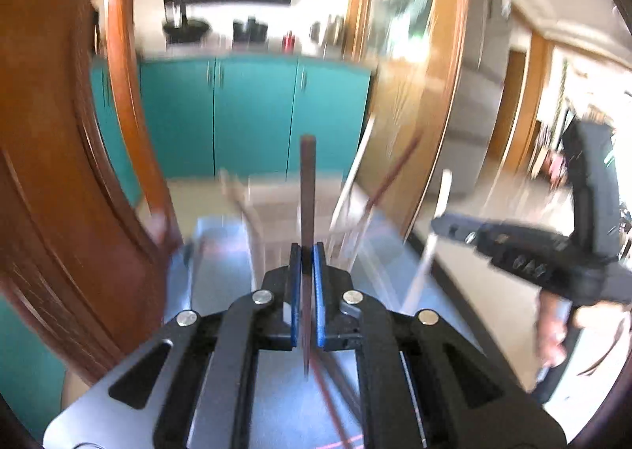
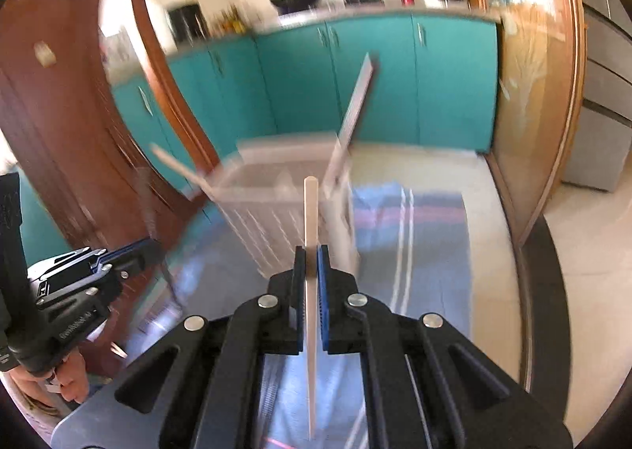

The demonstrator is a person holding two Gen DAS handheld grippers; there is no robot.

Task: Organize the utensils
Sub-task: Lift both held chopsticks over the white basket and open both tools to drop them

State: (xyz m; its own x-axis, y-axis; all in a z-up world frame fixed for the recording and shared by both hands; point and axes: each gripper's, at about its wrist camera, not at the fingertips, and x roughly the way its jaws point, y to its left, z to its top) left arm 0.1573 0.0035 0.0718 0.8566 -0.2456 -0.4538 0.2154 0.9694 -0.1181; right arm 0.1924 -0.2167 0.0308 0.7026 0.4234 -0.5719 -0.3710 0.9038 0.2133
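Note:
My left gripper (image 1: 307,251) is shut on a dark brown chopstick (image 1: 307,180) that stands upright between the blue pads. My right gripper (image 2: 312,251) is shut on a pale cream chopstick (image 2: 310,208), also upright. Both hang above a blue striped cloth (image 2: 414,235). Just beyond them stands a white slotted utensil basket (image 2: 276,204), blurred, with a white chopstick (image 2: 357,101) and another pale stick (image 2: 177,166) leaning out of it. From the left wrist view the basket (image 1: 276,212) holds a white stick (image 1: 355,168) and a reddish one (image 1: 391,172). The right gripper (image 1: 446,225) shows at the right there, the left gripper (image 2: 134,253) at the left in the right wrist view.
A brown wooden chair back (image 2: 79,101) rises at the left of the table. The round table's dark rim (image 2: 553,291) curves along the right. Teal cabinets (image 2: 375,77) and a wooden door frame (image 2: 553,93) lie behind. A person's hand (image 1: 553,334) holds the right gripper's handle.

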